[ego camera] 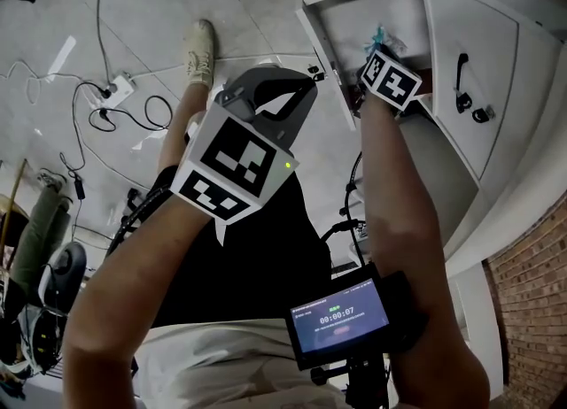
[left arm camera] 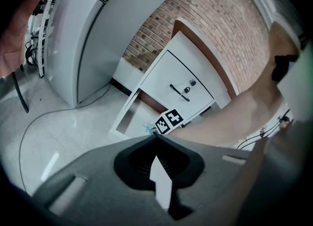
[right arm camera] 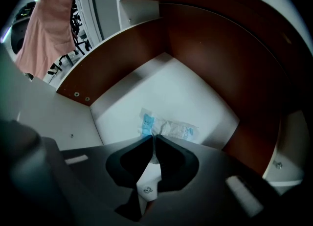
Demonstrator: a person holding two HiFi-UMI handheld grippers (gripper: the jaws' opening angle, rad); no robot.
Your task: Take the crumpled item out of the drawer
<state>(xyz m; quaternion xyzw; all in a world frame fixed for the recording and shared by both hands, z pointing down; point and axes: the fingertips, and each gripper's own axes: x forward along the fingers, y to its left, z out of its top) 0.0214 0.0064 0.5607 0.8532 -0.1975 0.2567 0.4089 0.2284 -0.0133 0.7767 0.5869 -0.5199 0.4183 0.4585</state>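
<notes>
The crumpled white-and-blue plastic wrapper [right arm camera: 168, 127] lies on the pale floor of the open white drawer with red-brown inner walls [right arm camera: 113, 67], near the middle and clear of all the walls. The right gripper [right arm camera: 154, 136] points steeply down into that drawer, and its 2 jaws stand narrow, nearly together, pinched on the wrapper's near edge. In the right gripper view the wrapper spreads away from the tips, its long axis running across the view from left to right and dipping a little to the right, so the grip sits towards its left end, by the blue patch, and most of the sheet hangs off to the right. In the head view the same wrapper [ego camera: 381, 40] shows just beyond the right gripper's marker cube, inside the drawer [ego camera: 319, 37], whose top is open. The way out therefore looks to be straight up and back towards the person, and the thin pinch at 1 end seems the weak point, since the loose end could drag on the drawer floor. The left gripper [ego camera: 310, 80] hangs outside the drawer, well apart from the wrapper, its jaws [left arm camera: 156, 136] closed together on nothing, so the right hand is plainly the nearer 1.
</notes>
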